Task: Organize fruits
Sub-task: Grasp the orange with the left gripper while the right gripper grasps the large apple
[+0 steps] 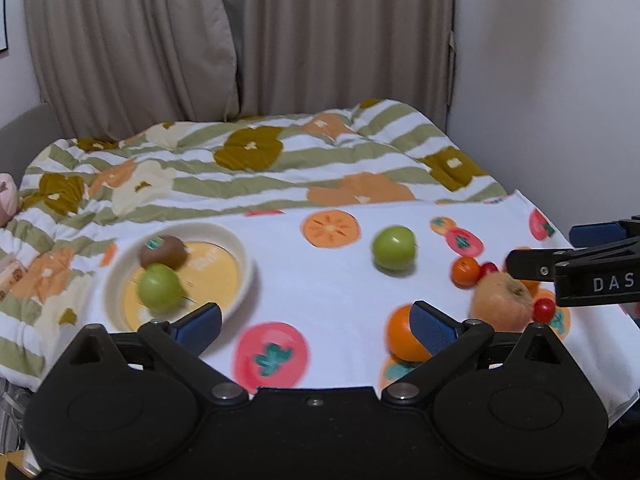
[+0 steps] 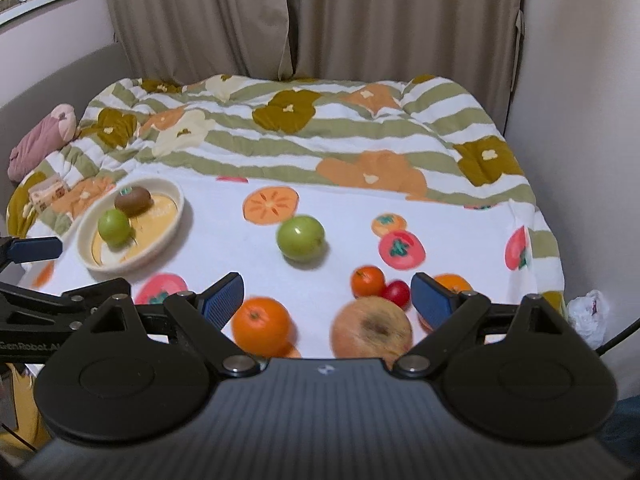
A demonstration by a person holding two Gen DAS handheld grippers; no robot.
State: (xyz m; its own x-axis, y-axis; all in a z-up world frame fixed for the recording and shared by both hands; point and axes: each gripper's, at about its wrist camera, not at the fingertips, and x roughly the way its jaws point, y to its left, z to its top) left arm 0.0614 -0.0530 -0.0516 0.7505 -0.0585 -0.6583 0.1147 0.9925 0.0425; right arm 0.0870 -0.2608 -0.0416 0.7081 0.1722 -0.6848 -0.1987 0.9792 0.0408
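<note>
Fruit spread on a white fruit-print cloth (image 2: 224,248) over a striped floral quilt (image 2: 320,136), beige curtains (image 2: 304,16) behind.
Left gripper (image 1: 316,322) and right gripper (image 2: 327,294): jaws apart, empty. Far left, round cream ceramic bowl (image 2: 170,222) holds a fuzzy brown kiwi (image 2: 133,200) and a smooth green apple (image 2: 114,227); second green apple (image 2: 301,237) mid-cloth; glossy oranges (image 2: 262,326), a russet apple (image 2: 372,328) and a red cherry tomato (image 2: 397,293) near right.

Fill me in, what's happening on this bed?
Fruit sorting, partway done. A kiwi and a green apple already sit in the cream bowl. Both handheld grippers, left and right, hover with jaws open, holding nothing. A second green apple, oranges, cherry tomatoes and a yellowish apple lie loose on the white cloth.
</note>
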